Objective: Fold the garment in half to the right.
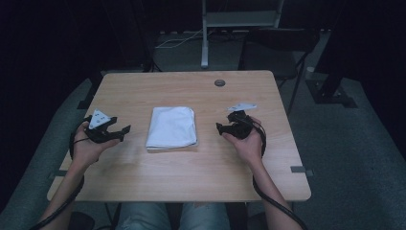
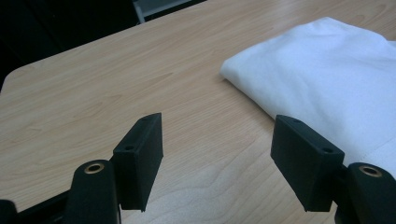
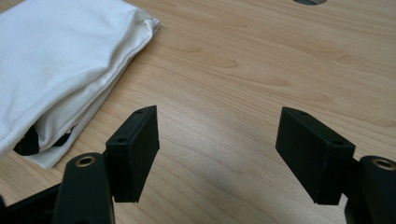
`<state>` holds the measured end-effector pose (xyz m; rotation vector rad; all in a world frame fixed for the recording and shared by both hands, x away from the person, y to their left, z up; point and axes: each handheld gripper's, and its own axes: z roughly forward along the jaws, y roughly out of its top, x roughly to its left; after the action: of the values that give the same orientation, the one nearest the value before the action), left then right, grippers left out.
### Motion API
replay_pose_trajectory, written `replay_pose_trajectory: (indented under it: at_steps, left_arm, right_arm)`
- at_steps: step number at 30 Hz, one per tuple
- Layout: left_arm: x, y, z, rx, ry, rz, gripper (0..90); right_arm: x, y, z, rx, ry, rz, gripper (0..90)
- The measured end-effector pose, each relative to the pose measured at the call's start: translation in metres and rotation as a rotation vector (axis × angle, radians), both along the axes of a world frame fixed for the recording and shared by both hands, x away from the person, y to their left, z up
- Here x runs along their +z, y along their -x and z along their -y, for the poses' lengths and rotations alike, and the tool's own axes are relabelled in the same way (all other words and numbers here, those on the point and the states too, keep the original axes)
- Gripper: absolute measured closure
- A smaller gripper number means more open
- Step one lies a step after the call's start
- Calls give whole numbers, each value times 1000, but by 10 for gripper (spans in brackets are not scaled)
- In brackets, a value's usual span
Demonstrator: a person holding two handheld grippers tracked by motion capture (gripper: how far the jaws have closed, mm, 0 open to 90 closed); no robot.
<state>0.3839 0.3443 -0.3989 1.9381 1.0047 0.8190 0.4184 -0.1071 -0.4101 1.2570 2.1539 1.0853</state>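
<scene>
Folded white cloth [image 1: 171, 127] is laid flat in the middle of the table [image 1: 143, 177], with its long side running away from the person. It lies between the two claws. The left claw [image 1: 125, 129] is held wide with nothing in it and is pointed at the cloth from close by. The right claw [image 1: 219, 128] is also wide and bare, a bit farther off. A small round hole [image 1: 219, 83] is seen far back. Nothing is in the way.

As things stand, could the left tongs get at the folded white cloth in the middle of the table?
Probably yes. The left tongs stand open and empty beside the folded white cloth, jaws pointing toward its near edge, with bare light wooden table between them and nothing in the way.
</scene>
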Motion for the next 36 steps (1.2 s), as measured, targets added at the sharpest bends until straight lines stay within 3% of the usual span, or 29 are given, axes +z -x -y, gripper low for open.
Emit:
replay_pose_trajectory:
  at_steps: [36]
  left_arm:
    - [-2,18,-20,26,2,14,335]
  right_arm:
    - [0,14,35,-60,-7,11,280]
